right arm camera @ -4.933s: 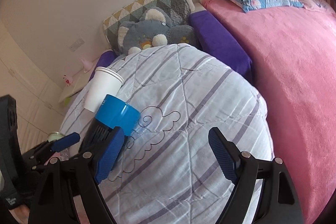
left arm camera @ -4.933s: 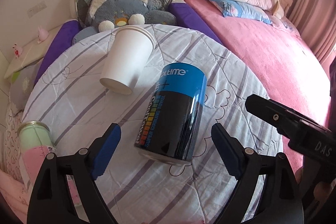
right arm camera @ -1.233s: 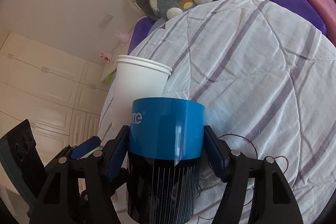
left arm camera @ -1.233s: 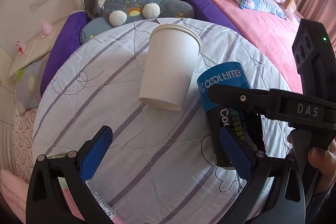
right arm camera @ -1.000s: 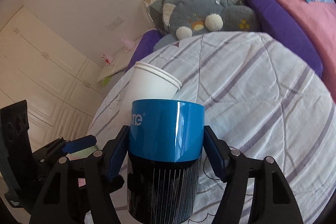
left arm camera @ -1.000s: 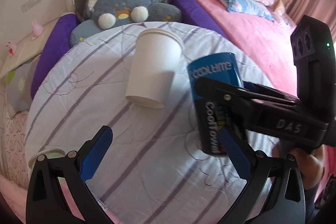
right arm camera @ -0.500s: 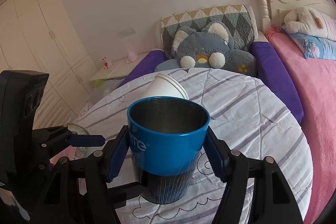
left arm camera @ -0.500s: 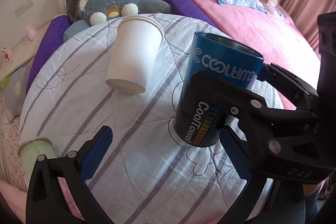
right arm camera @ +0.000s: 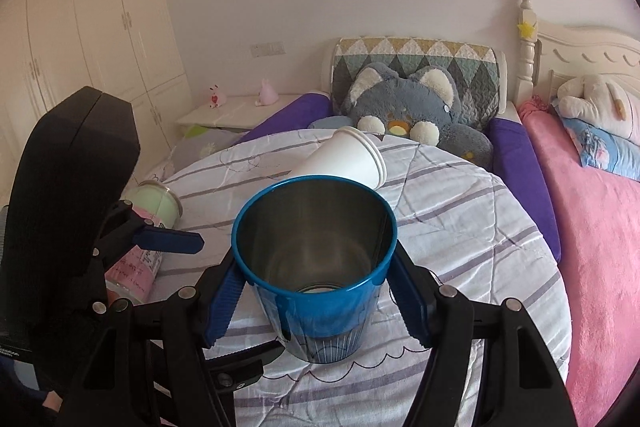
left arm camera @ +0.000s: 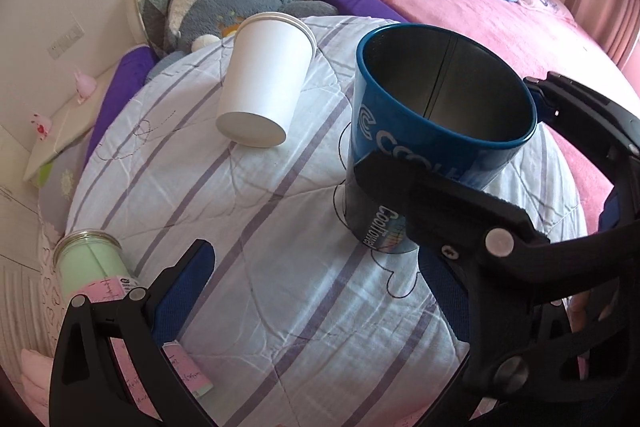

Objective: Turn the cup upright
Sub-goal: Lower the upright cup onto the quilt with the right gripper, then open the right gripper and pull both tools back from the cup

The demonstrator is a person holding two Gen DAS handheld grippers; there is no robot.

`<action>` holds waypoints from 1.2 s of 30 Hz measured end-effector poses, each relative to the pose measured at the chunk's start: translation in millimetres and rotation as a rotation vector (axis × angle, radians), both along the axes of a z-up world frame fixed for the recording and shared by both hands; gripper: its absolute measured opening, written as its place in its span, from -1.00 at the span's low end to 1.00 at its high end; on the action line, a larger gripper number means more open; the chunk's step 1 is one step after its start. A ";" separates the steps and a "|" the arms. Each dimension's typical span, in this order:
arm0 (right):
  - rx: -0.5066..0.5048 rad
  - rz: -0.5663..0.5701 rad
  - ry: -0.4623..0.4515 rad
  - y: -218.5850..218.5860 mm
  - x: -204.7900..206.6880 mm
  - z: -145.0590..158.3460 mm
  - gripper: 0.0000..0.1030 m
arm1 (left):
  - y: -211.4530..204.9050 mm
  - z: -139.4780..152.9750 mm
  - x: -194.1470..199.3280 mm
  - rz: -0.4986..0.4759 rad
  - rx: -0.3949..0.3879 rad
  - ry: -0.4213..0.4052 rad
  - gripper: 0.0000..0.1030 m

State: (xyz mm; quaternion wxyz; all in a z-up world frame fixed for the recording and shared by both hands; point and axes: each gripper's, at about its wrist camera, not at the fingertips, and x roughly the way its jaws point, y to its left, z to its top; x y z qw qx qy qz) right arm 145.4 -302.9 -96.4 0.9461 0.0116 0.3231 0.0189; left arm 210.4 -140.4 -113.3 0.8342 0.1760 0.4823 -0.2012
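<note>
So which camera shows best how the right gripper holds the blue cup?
Right wrist: both pads flank the blue cup, mouth up. Left wrist shows the cup side-on, with one right gripper finger crossing it.

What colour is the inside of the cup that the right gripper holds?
Dark metallic grey inside the blue cup; the right wrist view shows it best.

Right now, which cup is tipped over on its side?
The white paper cup, lying on the striped quilt. The blue cup stands mouth up in the right gripper.
</note>
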 end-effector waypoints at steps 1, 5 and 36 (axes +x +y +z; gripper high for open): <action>-0.014 0.000 0.000 2.3 -0.6 0.1 0.34 | 0.4 -0.5 -0.9 0.000 0.003 -0.004 1.00; -0.041 -0.001 0.003 7.8 -3.0 1.4 0.35 | 2.8 -0.2 -2.7 0.001 -0.004 -0.007 1.00; -0.064 -0.042 -0.072 38.7 -52.7 54.7 0.55 | 35.7 70.4 -66.5 -0.012 -0.123 -0.170 1.00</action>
